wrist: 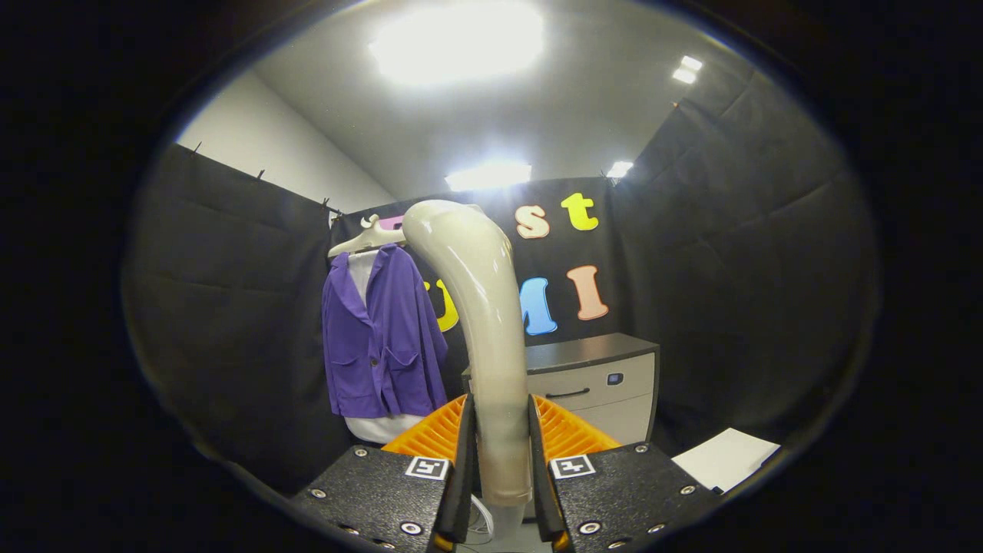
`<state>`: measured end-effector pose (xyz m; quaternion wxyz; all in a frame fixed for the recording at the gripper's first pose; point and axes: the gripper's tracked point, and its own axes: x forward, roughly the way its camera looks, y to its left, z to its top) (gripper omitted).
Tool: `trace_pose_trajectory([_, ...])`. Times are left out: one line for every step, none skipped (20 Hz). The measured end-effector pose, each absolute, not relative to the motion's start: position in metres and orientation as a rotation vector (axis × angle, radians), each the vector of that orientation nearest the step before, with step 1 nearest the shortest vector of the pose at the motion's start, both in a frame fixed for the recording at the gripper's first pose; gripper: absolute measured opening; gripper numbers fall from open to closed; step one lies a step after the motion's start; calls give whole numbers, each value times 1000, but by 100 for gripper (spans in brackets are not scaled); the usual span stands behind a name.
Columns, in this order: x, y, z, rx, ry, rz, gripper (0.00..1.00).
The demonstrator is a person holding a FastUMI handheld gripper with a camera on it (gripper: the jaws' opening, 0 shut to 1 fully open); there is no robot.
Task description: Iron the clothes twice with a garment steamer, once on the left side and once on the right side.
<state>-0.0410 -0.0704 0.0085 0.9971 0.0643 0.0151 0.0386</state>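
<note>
My gripper (501, 453) is shut on the garment steamer (480, 307), a pale cream handle that rises between the fingers and curves to the left at its top. Both fingers press on the lower part of the handle. Beyond it and to the left, a purple jacket (382, 338) hangs over a white shirt on a white hanger (367, 236) against the booth wall. The steamer's curved head is level with the hanger and sits just right of the jacket's shoulder; I cannot tell whether it touches the cloth.
A grey cabinet with drawers (595, 380) stands beyond the fingers to the right of the steamer. A white sheet (726, 458) lies low to the right. Black cloth walls close the booth on all sides.
</note>
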Motion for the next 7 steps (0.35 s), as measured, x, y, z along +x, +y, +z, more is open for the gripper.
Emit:
trace_pose_trajectory([-41,-71,8,127,36,76,34])
trace_pose_trajectory([-41,-72,6,129,40,75,33])
trace_pose_trajectory([-40,-72,5,128,44,75,34])
trace_pose_trajectory([-40,-72,2,126,50,75,34])
trace_pose_trajectory([-40,-72,0,123,56,75,34])
trace_pose_trajectory([-38,-73,-2,122,59,74,34])
trace_pose_trajectory([-37,-74,-4,123,64,72,34])
